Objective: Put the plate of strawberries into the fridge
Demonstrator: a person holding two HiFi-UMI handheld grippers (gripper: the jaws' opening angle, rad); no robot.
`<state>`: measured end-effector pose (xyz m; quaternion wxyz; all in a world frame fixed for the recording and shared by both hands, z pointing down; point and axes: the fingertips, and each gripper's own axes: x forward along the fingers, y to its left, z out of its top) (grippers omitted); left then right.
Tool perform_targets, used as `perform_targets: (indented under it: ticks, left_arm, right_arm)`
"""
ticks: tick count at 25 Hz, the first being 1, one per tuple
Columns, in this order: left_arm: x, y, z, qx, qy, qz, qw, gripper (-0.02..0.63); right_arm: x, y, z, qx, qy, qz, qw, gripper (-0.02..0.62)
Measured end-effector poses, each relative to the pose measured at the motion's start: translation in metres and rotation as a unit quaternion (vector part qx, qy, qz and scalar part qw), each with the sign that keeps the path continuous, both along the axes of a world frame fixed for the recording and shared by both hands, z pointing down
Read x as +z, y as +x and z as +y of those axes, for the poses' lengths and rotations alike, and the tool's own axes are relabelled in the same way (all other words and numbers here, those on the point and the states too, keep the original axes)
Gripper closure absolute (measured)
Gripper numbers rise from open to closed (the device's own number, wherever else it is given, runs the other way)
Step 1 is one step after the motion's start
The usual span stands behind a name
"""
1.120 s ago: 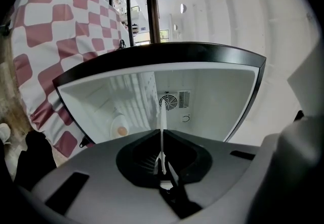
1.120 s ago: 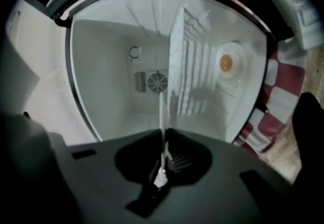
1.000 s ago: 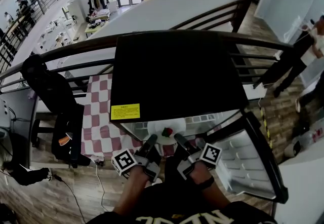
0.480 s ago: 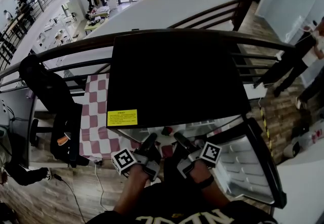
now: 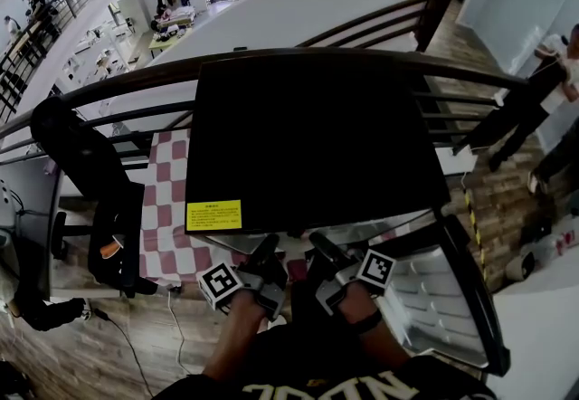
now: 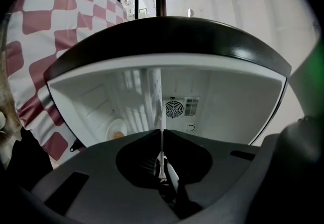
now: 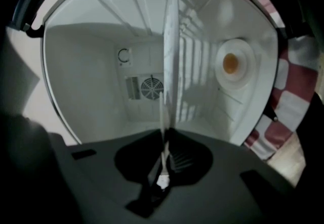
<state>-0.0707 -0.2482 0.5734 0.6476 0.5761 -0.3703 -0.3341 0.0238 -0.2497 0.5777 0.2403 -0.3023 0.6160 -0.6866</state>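
Note:
The black-topped mini fridge (image 5: 312, 136) stands open in front of me, its white inside (image 6: 228, 101) filling both gripper views. My left gripper (image 5: 269, 250) and right gripper (image 5: 317, 247) reach side by side under its top edge. Each is shut on the rim of the white plate, seen edge-on as a thin white line (image 6: 161, 116) in the left gripper view and a white band (image 7: 171, 56) in the right gripper view. In the head view the fridge top hides the plate and its strawberries.
Another white plate with something orange (image 7: 231, 63) lies inside the fridge, with a fan vent (image 6: 174, 108) on the back wall. The fridge door (image 5: 434, 294) hangs open at the right. A red-checked cloth (image 5: 163, 208) and a dark jacket (image 5: 86, 158) are at the left.
Both grippers have moved forward with the plate. The plate and strawberries, visible a second ago in the head view, have slid under the fridge top and out of sight.

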Motion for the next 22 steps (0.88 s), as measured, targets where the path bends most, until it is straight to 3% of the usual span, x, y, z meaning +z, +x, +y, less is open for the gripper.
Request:
perform_targets:
  ticks: [16, 19, 22]
  left_arm:
    - [-0.006, 0.001, -0.004, -0.008, 0.016, -0.006, 0.9998, 0.571]
    - [-0.004, 0.001, -0.003, 0.001, 0.026, -0.043, 0.9987, 0.571]
    - [-0.005, -0.004, -0.001, 0.005, 0.049, -0.099, 0.9939, 0.556]
  right_arm:
    - [0.0, 0.0, -0.006, 0.005, 0.008, -0.013, 1.0, 0.561]
    - [-0.004, 0.001, -0.006, 0.008, 0.026, -0.011, 1.0, 0.551]
    - [-0.013, 0.0, -0.005, -0.006, 0.075, 0.013, 0.997, 0.426]
